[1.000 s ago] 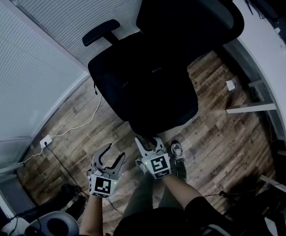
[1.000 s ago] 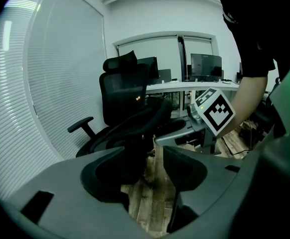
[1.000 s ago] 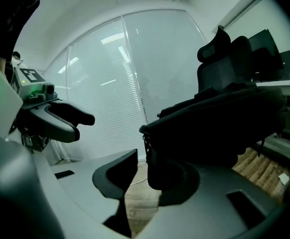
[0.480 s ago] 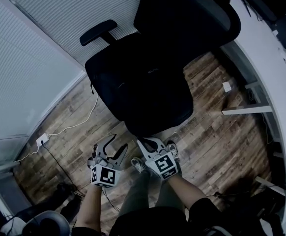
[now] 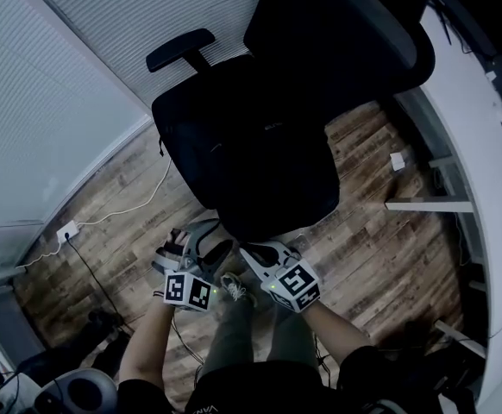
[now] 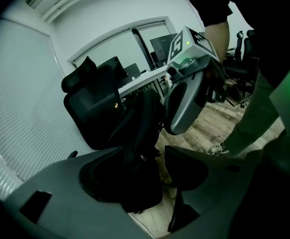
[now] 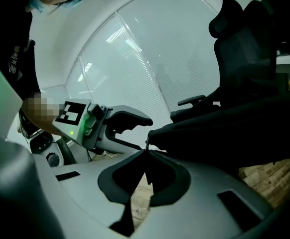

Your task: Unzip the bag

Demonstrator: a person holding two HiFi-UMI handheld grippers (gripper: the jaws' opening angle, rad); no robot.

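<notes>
A black bag [image 5: 251, 153] lies on the seat of a black office chair [image 5: 337, 24]. My right gripper [image 5: 249, 254] is at the bag's near edge, shut on the small zipper pull [image 7: 147, 144], which sticks up between the pads in the right gripper view. My left gripper [image 5: 203, 241] sits just left of it. Its jaws have just been opening and stand wide, with the bag's dark near corner [image 6: 135, 183] hanging between the pads and not pressed. In the left gripper view the right gripper [image 6: 177, 128] hangs close ahead.
The chair's armrest [image 5: 180, 48] sticks out at the upper left. A white desk [image 5: 484, 145] runs down the right side. On the wooden floor are a white cable to a wall socket [image 5: 65, 228], a small white box [image 5: 396, 160] and the person's shoe [image 5: 234, 290].
The right gripper's jaws went from open to shut at the bag's edge. The left gripper rolled and moved right, closer to the bag and the right gripper.
</notes>
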